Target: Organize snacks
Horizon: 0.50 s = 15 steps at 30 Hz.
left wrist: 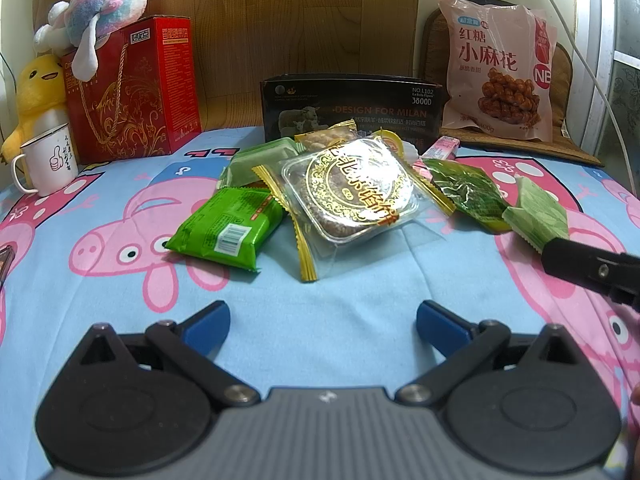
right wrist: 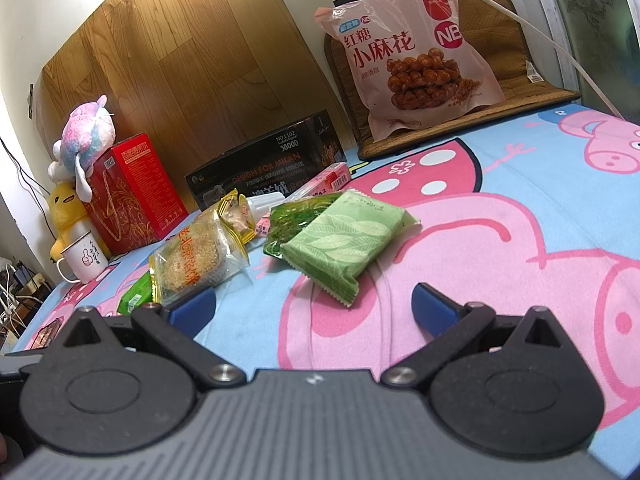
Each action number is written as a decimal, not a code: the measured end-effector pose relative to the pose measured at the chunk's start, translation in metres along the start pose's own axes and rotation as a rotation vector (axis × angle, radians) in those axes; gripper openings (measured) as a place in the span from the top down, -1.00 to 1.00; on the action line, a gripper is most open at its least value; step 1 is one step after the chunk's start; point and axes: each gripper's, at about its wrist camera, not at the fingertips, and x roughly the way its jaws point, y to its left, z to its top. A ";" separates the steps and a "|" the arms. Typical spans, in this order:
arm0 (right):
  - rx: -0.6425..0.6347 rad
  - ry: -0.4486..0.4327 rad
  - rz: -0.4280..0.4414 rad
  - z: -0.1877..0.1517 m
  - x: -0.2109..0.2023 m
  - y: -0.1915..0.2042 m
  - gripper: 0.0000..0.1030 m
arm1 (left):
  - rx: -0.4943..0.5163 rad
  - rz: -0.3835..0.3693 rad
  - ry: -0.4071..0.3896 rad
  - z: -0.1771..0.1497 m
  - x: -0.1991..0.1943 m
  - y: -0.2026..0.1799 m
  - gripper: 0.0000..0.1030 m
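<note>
Right wrist view: pale green leaf-print packet (right wrist: 344, 250) lies flat on the bed sheet (right wrist: 520, 216).
The right gripper (right wrist: 314, 306) fingers (right wrist: 434, 310) gape wide, empty, just short of it; the left gripper (left wrist: 322, 324) is equally spread, facing the clear-wrapped mooncake (left wrist: 352, 188).

Snack pile (left wrist: 340, 184) is lain mid-sheet (left wrist: 320, 288), in front of the long box (left wrist: 352, 108). Mooncake pack (left wrist: 352, 188) is set on top of the pile; barcode pack (left wrist: 228, 228) at its left, leaf-print pack (right wrist: 344, 240) at far right, overlapping a crinkled pack (right wrist: 292, 220). Twist-snack bag (left wrist: 500, 68) is leant at back right. Gift box (left wrist: 136, 88) at back left, plush (left wrist: 100, 4) on it, mug (left wrist: 48, 160) in front.
</note>
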 end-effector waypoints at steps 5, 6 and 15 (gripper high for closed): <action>0.000 0.000 0.000 0.000 0.000 0.000 -1.00 | 0.000 0.000 0.000 0.000 0.000 0.000 -1.00; 0.000 0.000 0.000 0.000 0.000 0.000 -1.00 | 0.000 0.000 0.000 0.000 0.000 0.000 -1.00; 0.000 0.000 0.001 0.000 0.000 0.000 -1.00 | 0.004 -0.021 -0.005 -0.001 -0.002 0.000 -1.00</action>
